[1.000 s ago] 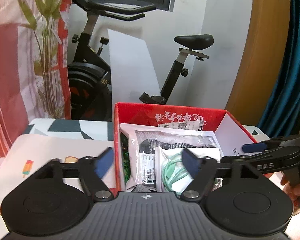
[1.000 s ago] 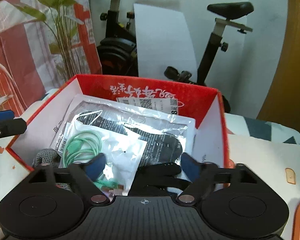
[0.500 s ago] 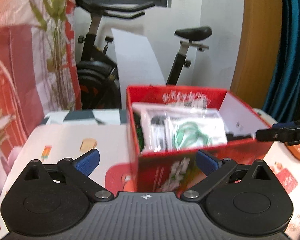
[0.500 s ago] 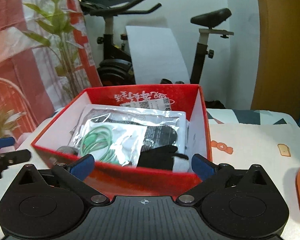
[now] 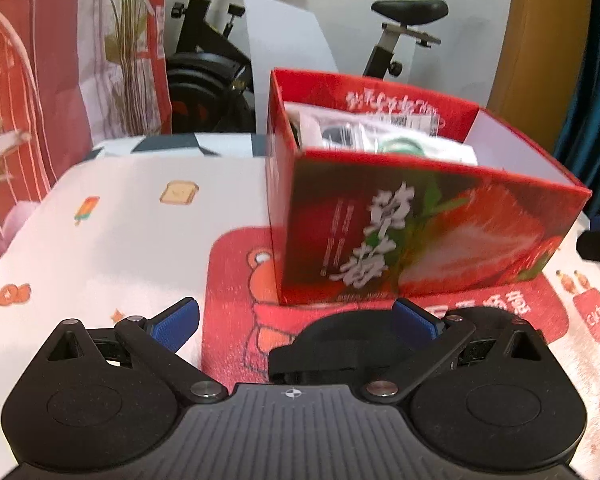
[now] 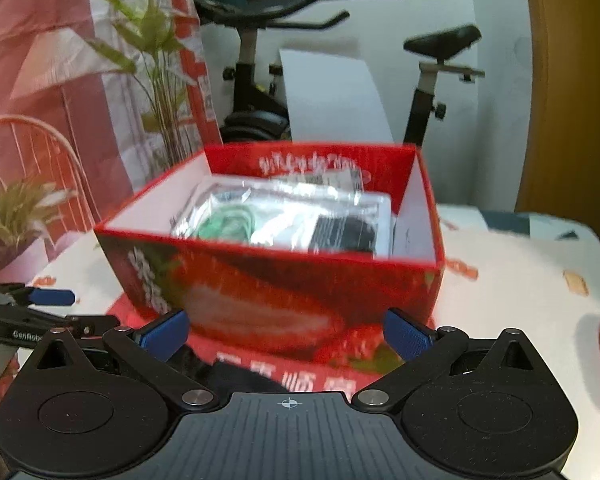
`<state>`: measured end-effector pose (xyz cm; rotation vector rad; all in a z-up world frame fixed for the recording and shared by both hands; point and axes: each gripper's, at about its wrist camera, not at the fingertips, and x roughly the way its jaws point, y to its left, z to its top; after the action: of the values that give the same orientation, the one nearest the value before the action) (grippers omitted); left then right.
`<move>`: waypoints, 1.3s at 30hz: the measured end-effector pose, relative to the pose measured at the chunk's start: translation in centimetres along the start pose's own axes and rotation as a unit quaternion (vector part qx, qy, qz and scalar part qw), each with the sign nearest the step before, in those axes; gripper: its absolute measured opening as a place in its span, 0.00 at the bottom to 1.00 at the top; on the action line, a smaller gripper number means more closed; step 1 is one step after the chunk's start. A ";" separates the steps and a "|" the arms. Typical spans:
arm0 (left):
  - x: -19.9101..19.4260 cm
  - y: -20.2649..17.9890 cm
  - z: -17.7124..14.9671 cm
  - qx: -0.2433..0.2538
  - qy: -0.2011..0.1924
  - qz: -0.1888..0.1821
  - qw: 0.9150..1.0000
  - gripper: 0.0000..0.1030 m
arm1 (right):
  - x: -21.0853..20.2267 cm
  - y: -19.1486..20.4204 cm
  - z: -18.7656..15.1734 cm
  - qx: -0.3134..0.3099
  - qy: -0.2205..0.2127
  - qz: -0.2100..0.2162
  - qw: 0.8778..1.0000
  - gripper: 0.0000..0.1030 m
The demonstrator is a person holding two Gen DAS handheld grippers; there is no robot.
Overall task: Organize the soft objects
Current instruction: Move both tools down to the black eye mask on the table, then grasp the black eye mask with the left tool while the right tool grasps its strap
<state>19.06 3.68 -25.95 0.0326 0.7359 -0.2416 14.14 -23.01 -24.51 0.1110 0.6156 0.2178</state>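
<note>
Each black plastic gripper (image 5: pixel 296 322) has a ribbed matte body, two round discs and silver pivot screws. Blue textured pads (image 6: pixel 406 336) face its fingers. A small white crosshair mark sits at centre.

Red, seemingly strawberry-printed box (image 5: pixel 420 232)

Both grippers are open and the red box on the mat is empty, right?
Not quite. Both grippers, left and right, are open, and the red box sits on the mat, but it isn't empty: the right wrist view shows plastic packets inside.
</note>
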 end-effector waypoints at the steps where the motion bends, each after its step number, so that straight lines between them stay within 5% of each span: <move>1: 0.3 0.0 -0.1 0.002 0.004 -0.001 1.000 1.00 | 0.2 0.0 -0.5 0.004 0.007 0.001 1.000 1.00; 13: 2.1 -0.9 -1.6 0.021 0.038 0.005 0.999 0.99 | 3.5 -0.8 -4.7 0.034 0.093 -0.013 0.995 0.99; 20: 2.2 -1.7 -2.7 0.021 0.059 -0.010 0.998 0.74 | 3.6 -1.0 -5.9 0.052 0.120 0.009 0.991 0.94; 30: 0.9 -2.4 -3.9 0.010 0.050 -0.017 0.999 0.67 | 4.0 -0.3 -6.2 0.051 0.128 0.035 0.990 0.86; 39: 0.3 -3.4 -5.0 0.013 0.045 -0.016 0.999 0.67 | 4.6 -0.2 -6.2 0.054 0.119 0.049 0.990 0.89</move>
<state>15.17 0.85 -29.62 0.0573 0.8232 -0.2817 14.21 -21.91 -32.13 0.2231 0.8611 0.2960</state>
